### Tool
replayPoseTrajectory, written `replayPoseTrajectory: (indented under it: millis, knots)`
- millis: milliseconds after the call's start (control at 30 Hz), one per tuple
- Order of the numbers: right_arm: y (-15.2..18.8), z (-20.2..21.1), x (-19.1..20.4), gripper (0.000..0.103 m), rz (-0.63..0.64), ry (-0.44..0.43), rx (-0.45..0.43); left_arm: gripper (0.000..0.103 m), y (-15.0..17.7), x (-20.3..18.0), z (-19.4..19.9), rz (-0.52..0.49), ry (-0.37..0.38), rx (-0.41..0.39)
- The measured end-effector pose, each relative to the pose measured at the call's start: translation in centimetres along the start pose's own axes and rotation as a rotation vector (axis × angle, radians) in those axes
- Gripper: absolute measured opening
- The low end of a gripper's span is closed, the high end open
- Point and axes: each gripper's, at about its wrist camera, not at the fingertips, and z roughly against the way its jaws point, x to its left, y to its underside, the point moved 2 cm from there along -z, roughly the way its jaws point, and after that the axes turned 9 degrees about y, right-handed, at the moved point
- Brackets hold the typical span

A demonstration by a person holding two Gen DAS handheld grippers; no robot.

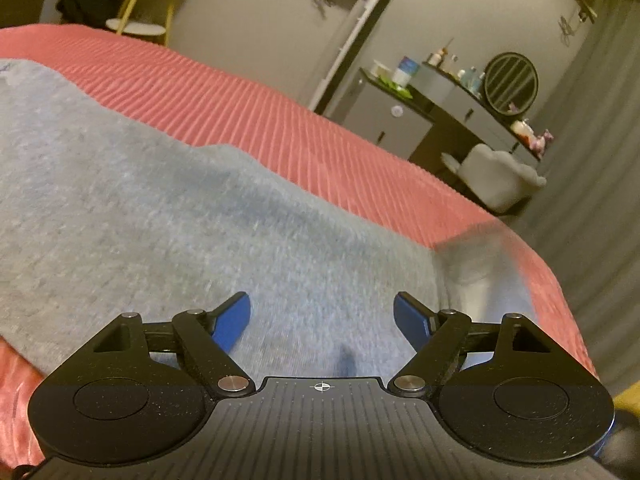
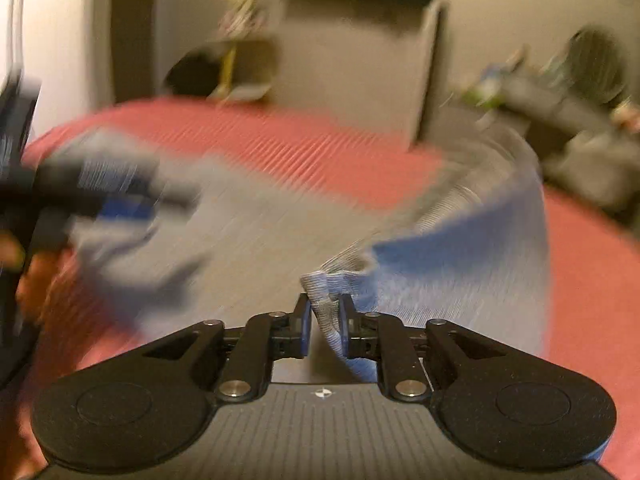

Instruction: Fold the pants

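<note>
Item 1, my left tongs (image 1: 322, 322): held low and nearly level over the bed, blue-padded fingers (image 1: 232, 324) spread wide apart, nothing between them. The grey knit fleece pants (image 1: 168, 208) lie spread directly beneath and ahead, running from 6 o'clock out to 10 o'clock across the pink ribbed bedspread (image 1: 280, 120).

Item 2, my right tongs (image 2: 323, 320): also low over the bed, pointing forward, fingers drawn in tight and clamped on a bunched ribbed hem of the pants (image 2: 460, 264). From the grip the fabric lifts in a curved fold toward 1 o'clock, clear of the bedspread (image 2: 592, 280).

Item 3, seen only by the right view: my left tongs (image 2: 120, 200) at 9 o'clock, heavily blurred, over the far part of the pants.

Item 4, seen sharply only by the left view: a dark dresser (image 1: 448, 112) with a round mirror (image 1: 511, 83) and small bottles at 2 o'clock, a pale padded chair (image 1: 500, 176) beside it.
</note>
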Motion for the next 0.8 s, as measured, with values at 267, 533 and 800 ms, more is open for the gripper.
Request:
replayPoseTrajectory:
  millis: [267,533,800]
  knots:
    - [1.4,0.5,-6.4,0.071,-0.553,-0.178,0.056,0.084,0.9,-1.6,-1.7,-0.069,0.090,0.089]
    - [8.4,2.9,-14.8,0.038,-1.046,0.114,0.022,0.085,0.2,-4.9,-6.0,0.003,0.285,0.228]
    - [10.5,3.0,-15.8,0.052,-1.146,0.003,-0.023,0.096,1.3,-7.3,-16.1,0.180,0.290,0.453]
